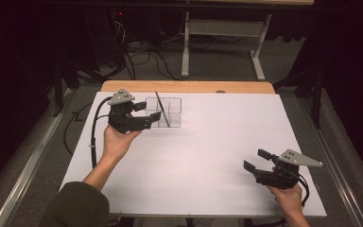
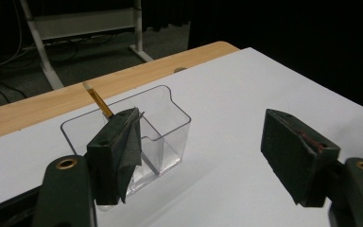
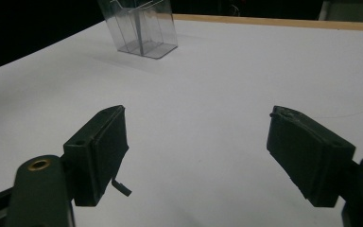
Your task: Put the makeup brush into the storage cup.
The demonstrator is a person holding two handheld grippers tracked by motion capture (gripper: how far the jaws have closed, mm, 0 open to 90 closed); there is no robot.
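Observation:
A clear plastic organizer box [image 1: 168, 112] with compartments stands on the white table [image 1: 217, 142] at the back left. A pencil [image 1: 161, 109] leans upright inside it, its tip rising above the rim; the left gripper view has that pencil [image 2: 97, 100] behind one jaw and the box [image 2: 168, 135] just ahead. My left gripper [image 1: 147, 113] hovers open right beside the box's left side, nothing between its jaws. My right gripper [image 1: 257, 160] rests open near the table's front right, far from the box [image 3: 139, 26], with nothing in it.
A wooden strip [image 1: 189, 86] runs along the table's far edge. Beyond it stand a white desk frame [image 1: 222, 42] and loose cables [image 1: 142, 59] on the floor. Metal rails flank the table on both sides.

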